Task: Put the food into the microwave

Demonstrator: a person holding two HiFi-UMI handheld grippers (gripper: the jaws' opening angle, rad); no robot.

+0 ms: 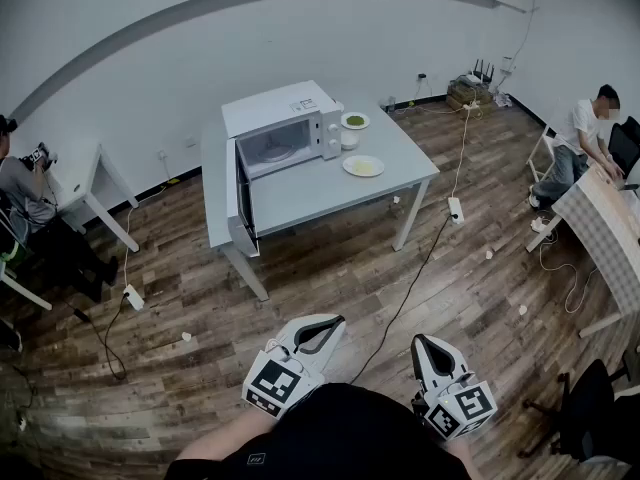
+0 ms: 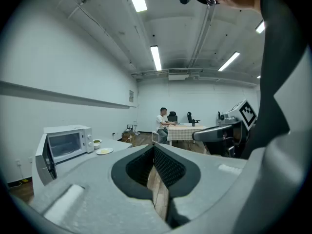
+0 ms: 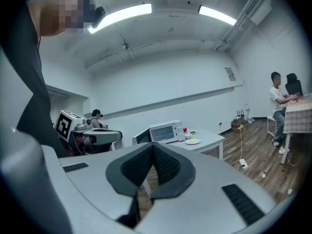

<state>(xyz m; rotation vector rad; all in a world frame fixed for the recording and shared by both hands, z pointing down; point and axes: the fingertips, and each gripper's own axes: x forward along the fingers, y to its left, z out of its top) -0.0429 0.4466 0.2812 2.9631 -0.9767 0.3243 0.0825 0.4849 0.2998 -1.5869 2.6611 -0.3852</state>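
A white microwave [image 1: 283,128] stands on a grey table [image 1: 310,193] across the room, its door [image 1: 244,196] swung open to the left. To its right lie a plate of yellow food [image 1: 363,166] and a bowl of green food [image 1: 354,121]. My left gripper [image 1: 338,320] and right gripper [image 1: 418,340] are held close to my body, far from the table. Both point roughly level toward it, are shut and hold nothing. The left gripper view shows the microwave [image 2: 66,143] and plate [image 2: 104,151]. The right gripper view also catches the microwave [image 3: 163,132] and plate [image 3: 192,141].
Wood floor lies between me and the table, crossed by a black cable [image 1: 405,298] and a power strip [image 1: 455,209]. One person sits at a white desk [image 1: 88,173] on the left. Another sits at a checkered table [image 1: 610,230] on the right. An office chair [image 1: 585,408] stands by my right.
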